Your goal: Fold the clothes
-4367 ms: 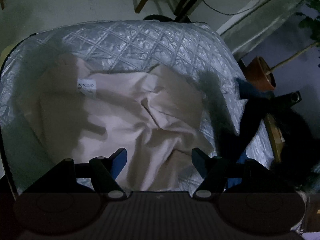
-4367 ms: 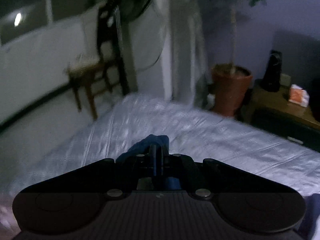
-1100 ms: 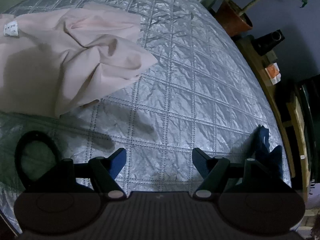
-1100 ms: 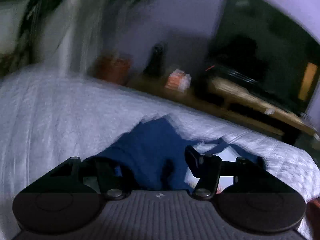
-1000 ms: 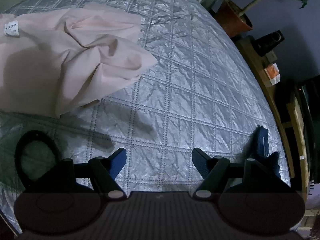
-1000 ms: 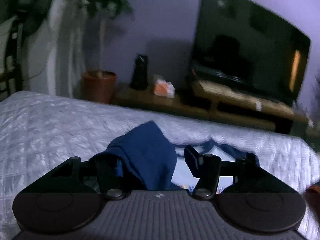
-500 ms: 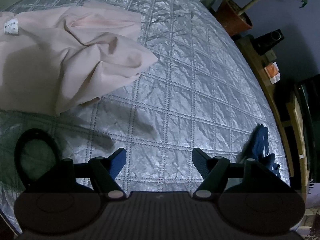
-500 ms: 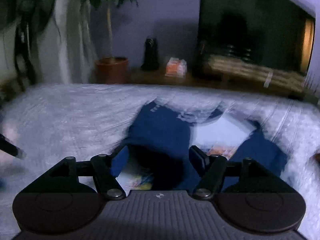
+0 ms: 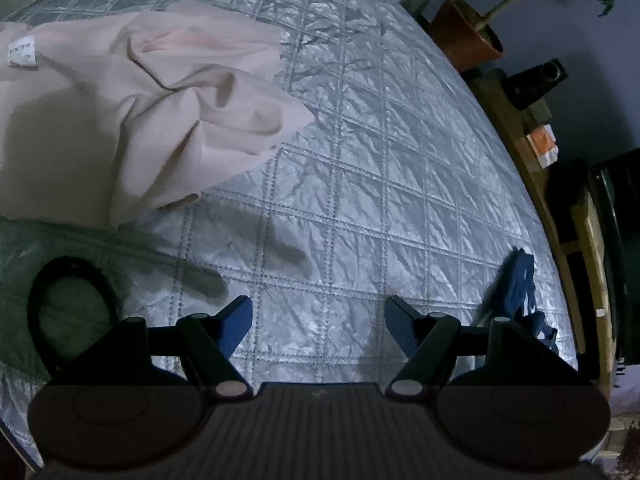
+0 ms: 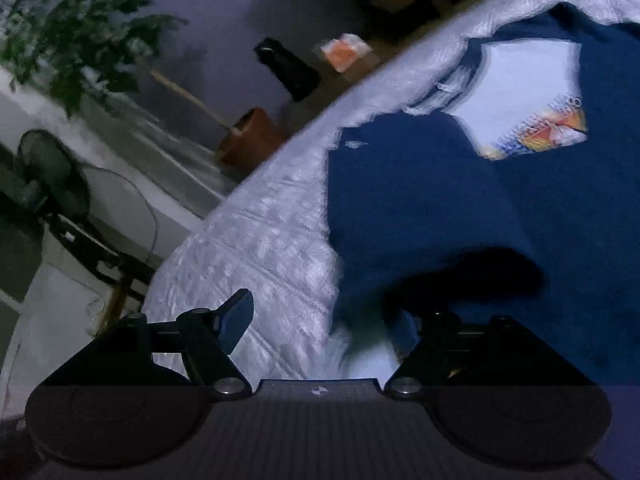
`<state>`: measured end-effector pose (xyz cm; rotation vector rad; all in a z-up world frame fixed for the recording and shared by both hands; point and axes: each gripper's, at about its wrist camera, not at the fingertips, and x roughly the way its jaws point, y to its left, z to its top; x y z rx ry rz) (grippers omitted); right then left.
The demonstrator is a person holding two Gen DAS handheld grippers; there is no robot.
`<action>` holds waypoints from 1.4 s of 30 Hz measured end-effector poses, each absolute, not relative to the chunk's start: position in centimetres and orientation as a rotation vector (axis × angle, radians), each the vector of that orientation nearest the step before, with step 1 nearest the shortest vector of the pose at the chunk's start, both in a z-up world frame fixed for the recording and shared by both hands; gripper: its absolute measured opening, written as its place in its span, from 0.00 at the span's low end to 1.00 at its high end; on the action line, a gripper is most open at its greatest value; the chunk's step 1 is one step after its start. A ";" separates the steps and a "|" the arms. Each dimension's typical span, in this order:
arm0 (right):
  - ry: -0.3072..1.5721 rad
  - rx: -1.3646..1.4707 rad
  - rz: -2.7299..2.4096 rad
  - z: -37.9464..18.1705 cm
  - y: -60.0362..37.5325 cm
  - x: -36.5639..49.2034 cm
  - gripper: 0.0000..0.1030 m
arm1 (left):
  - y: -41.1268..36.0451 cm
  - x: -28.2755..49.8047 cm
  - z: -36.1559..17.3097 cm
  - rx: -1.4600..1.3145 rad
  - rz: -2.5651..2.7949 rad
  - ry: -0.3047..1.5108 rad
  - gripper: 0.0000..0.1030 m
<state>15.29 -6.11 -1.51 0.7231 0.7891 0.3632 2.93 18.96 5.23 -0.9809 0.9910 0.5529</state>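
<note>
Blue T-shirt point(image 10: 420, 200) with a pale printed panel lies spread on the silver quilted bedcover point(image 10: 260, 248), filling the right half of the right wrist view; its left edge runs down toward the right gripper point(image 10: 322, 316). That gripper's jaws are opening: left finger stands clear over bare quilt, right finger sits dark against the blue cloth with its shadow over it, and no fabric looks pinched between them. Reads as a drop-and-spread, the shirt laid out flat so a fold can begin, though the cloth is bunched near the printed panel and not yet smooth. View is tilted and slightly blurred. Left gripper point(image 9: 318, 314) hangs over empty quilt, fingers wide apart, holding nothing; likely parked in the middle of the bed to stay out of the way while the other hand works. From the left wrist view the blue shirt point(image 9: 520, 284) shows only as a small dark heap at the near right edge of the bed, well apart from a crumpled pink garment point(image 9: 132, 112) at the far left, white label up, waiting its turn. A dark looped strap point(image 9: 72, 300) lies near left on the cover. Beyond the bed on the right: terracotta plant pot point(image 9: 468, 36), a low wooden bench point(image 9: 532, 184) with a small orange-and-white pack point(image 9: 542, 146). A standing fan point(image 10: 52, 184) at the far left of the right wrist view.
</note>
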 end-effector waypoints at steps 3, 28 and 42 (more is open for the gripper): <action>0.786 0.874 0.453 -2.3 -4.8 17.0 0.71 | 19.2 2.8 5.2 -0.991 0.564 0.986 0.67; 0.657 0.538 0.462 0.6 0.3 14.7 0.81 | 18.9 2.7 5.3 -0.993 0.555 0.989 0.67; 0.636 0.824 0.788 -0.4 -0.4 16.9 0.87 | 18.8 2.7 5.3 -0.993 0.550 0.990 0.67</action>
